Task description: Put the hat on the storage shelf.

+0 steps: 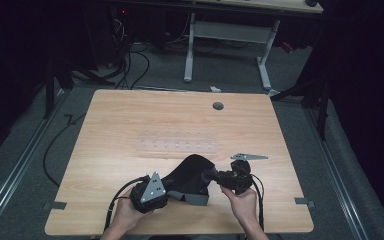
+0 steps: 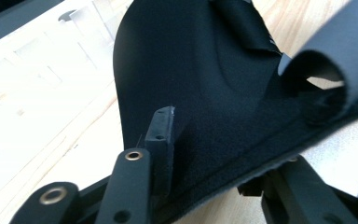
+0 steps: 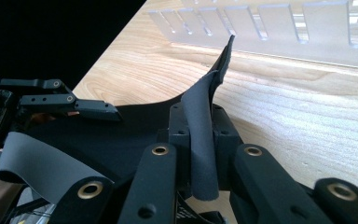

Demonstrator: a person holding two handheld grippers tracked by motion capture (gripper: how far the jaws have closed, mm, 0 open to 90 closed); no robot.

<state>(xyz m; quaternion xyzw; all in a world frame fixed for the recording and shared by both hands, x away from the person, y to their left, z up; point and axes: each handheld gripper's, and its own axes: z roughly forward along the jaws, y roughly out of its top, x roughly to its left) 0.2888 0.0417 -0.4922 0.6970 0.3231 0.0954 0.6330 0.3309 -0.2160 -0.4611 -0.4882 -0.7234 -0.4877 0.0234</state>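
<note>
Table (image 1: 130, 115): black fabric wrap (image 1: 192, 172) lies near the front edge, between both hands. My right gripper (image 1: 214, 176) pinches its right edge; my left gripper (image 1: 172, 192) grips the near hem. Looks like the strap-folding step; next I'd pull it taut and flatten.

The black fabric piece (image 2: 191, 84) hides the left tongs' (image 2: 205, 163) right jaw.
</note>
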